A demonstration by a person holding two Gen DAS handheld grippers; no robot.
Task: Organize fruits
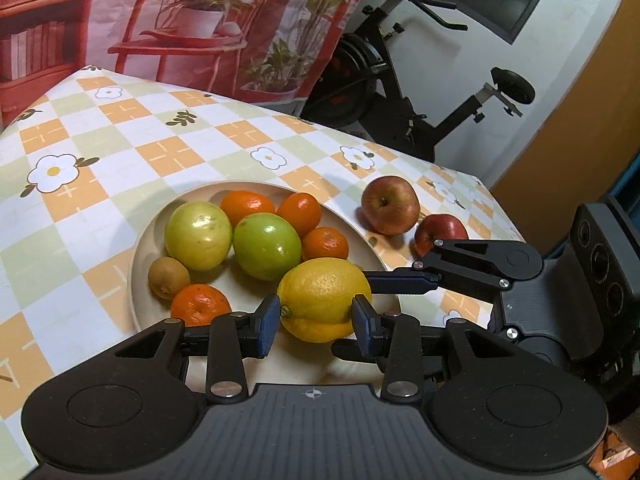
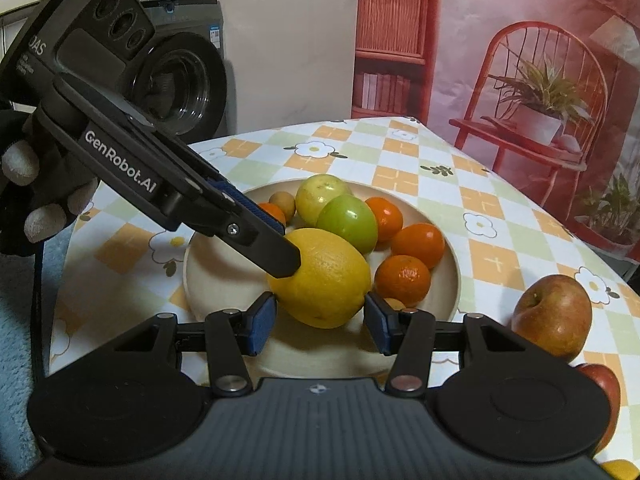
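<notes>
Nearest us, the left gripper [image 1: 316, 322] has its blue pads set narrowly against both sides of a large yellow lemon [image 1: 325, 299], which sits at the near edge of the beige plate [image 1: 138, 256]. In the right wrist view, the right gripper [image 2: 320, 322] brackets the same lemon; its left pad meets the rind, but we cannot tell whether its right pad touches it, so we cannot call its grip. A gloved hand [image 2: 38, 196] carries the left gripper at that view's left edge. On the plate beyond the lemon we list: a tangerine [image 1: 200, 305] by the rim, a brown kiwi [image 1: 169, 278] just beside it, two green fruits [image 1: 267, 246] touching at the middle, a small tangerine to their right, and two more tangerines [image 1: 300, 210] at the far side. Off the plate, on the checked floral tablecloth [image 1: 120, 136], stand two red apples [image 1: 390, 205], near each other. Farther off we note an exercise bike [image 1: 404, 92], a printed backdrop [image 1: 200, 20] showing a red chair, and a washing machine [image 2: 184, 80].
</notes>
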